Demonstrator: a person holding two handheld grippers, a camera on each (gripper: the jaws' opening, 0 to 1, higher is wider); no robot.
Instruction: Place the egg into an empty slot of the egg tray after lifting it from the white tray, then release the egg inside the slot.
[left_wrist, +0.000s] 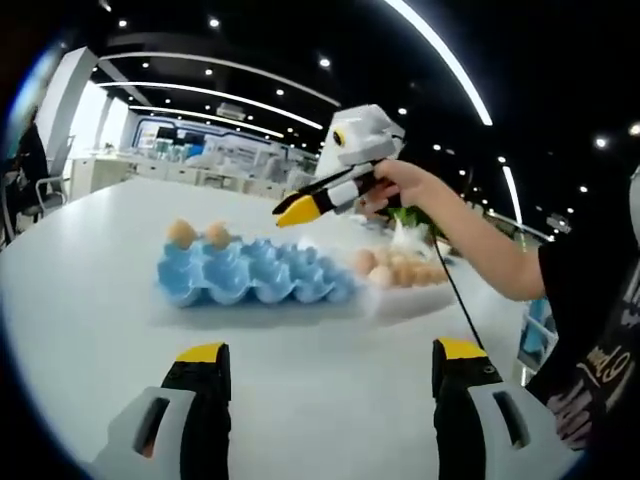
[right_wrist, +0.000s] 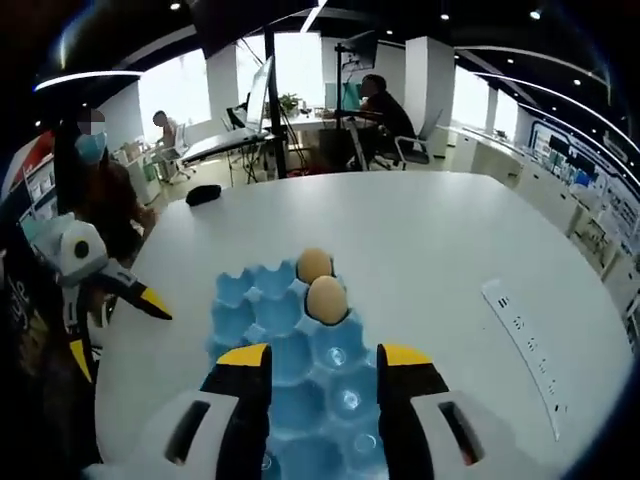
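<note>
Yellow-tipped fingers (left_wrist: 212, 356) of the left gripper (left_wrist: 330, 352) rise nearest the lens in the left gripper view, spread wide with nothing between them, over the bare white surface (left_wrist: 90, 290). Beyond them lies the blue egg tray (left_wrist: 255, 276), with two eggs (left_wrist: 198, 234) seated in slots at its far left end and the other slots open. Just right of it sits the white tray (left_wrist: 405, 302) carrying a cluster of eggs (left_wrist: 395, 268). Above, a person's hand (left_wrist: 395, 188) holds the right gripper (left_wrist: 290, 211) in the air over the egg tray, its tips close together; whether anything is between them, I cannot tell.

In the right gripper view, the left gripper (right_wrist: 158, 304) shows at the left edge. The right gripper's fingers (right_wrist: 400, 357) stand apart over the egg tray's (right_wrist: 240, 320) empty slots, holding nothing, and the two eggs (right_wrist: 326, 299) sit just beyond them. A white power strip (right_wrist: 520, 325) lies to the right.
</note>
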